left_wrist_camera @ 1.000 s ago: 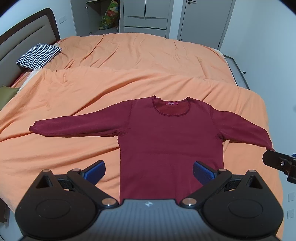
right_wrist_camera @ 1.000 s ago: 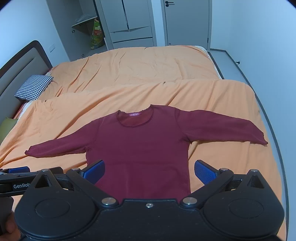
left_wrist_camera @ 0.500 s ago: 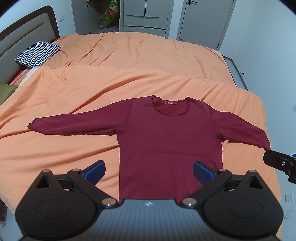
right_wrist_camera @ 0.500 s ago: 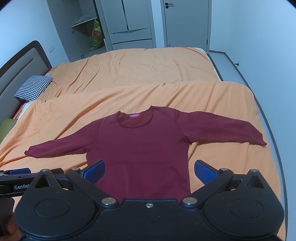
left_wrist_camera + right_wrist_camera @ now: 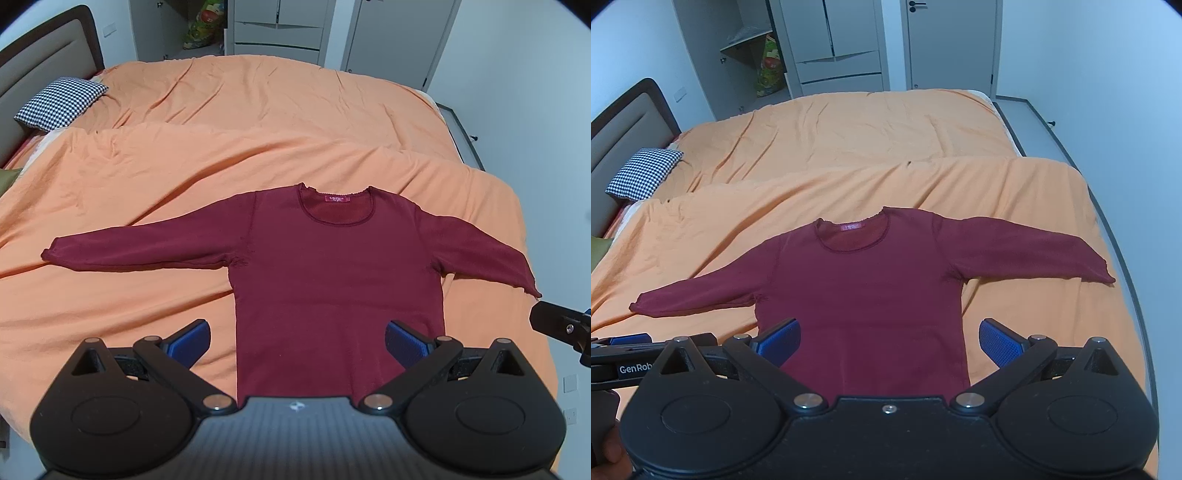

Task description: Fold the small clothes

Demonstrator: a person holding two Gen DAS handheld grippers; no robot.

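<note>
A dark red long-sleeved shirt (image 5: 332,273) (image 5: 864,295) lies flat and face up on the orange duvet, both sleeves spread out sideways and the collar pointing away from me. My left gripper (image 5: 297,341) hovers open above the shirt's hem, holding nothing. My right gripper (image 5: 889,341) is open too, above the hem and empty. The left sleeve cuff (image 5: 50,254) lies far left, the right cuff (image 5: 1106,275) near the bed's right edge. The hem is hidden behind the gripper bodies.
An orange duvet (image 5: 184,155) covers the whole bed. A checked pillow (image 5: 59,103) rests by the headboard (image 5: 40,55) at far left. Wardrobe and door (image 5: 953,40) stand behind the bed. The bed's right edge drops to the floor (image 5: 1052,122). The other gripper's tip (image 5: 561,326) shows at right.
Both views have shifted slightly, with the shirt sitting a little lower and closer in the frames. The shirt itself has not moved and both grippers stay open.
</note>
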